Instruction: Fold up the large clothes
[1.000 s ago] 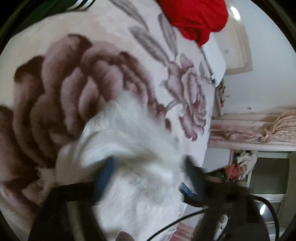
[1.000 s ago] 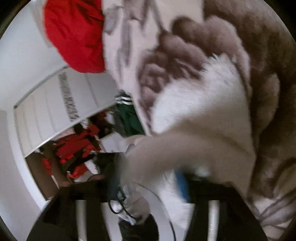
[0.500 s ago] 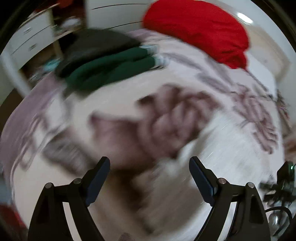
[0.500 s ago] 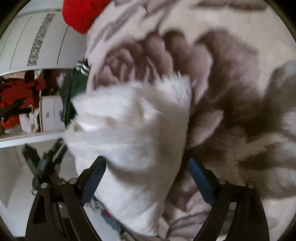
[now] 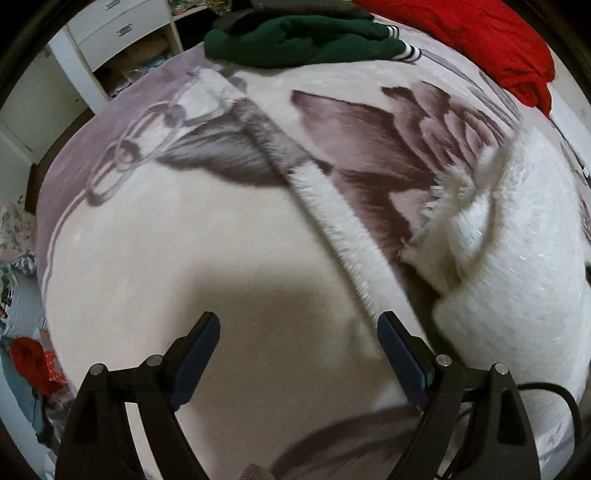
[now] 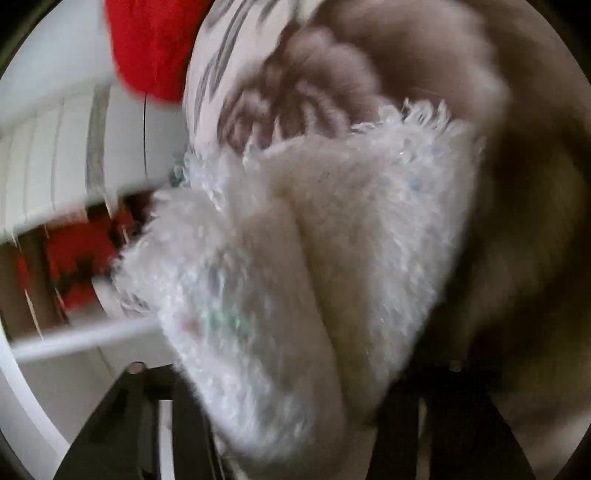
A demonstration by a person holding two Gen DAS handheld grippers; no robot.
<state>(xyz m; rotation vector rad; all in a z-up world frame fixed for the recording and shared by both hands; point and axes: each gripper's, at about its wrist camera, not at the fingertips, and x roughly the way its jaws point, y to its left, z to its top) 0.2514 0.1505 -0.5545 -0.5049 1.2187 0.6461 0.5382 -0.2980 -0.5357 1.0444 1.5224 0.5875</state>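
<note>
A fluffy white sweater (image 5: 509, 266) lies bunched on the floral blanket (image 5: 184, 258) at the right of the left wrist view. My left gripper (image 5: 297, 350) is open and empty, over bare blanket to the left of the sweater. In the right wrist view the white sweater (image 6: 314, 266) fills the middle and covers my right gripper (image 6: 295, 417); the view is blurred and its fingertips are hidden under the fabric.
A dark green garment (image 5: 306, 40) with striped cuffs and a red garment (image 5: 480, 40) lie at the far side of the bed. White drawers (image 5: 110, 33) stand beyond the bed's left edge. Clothes lie on the floor (image 5: 29, 362) at left.
My left gripper let go of the white sweater and swung left over bare blanket. My right gripper moved into the sweater, which now covers its fingers.
</note>
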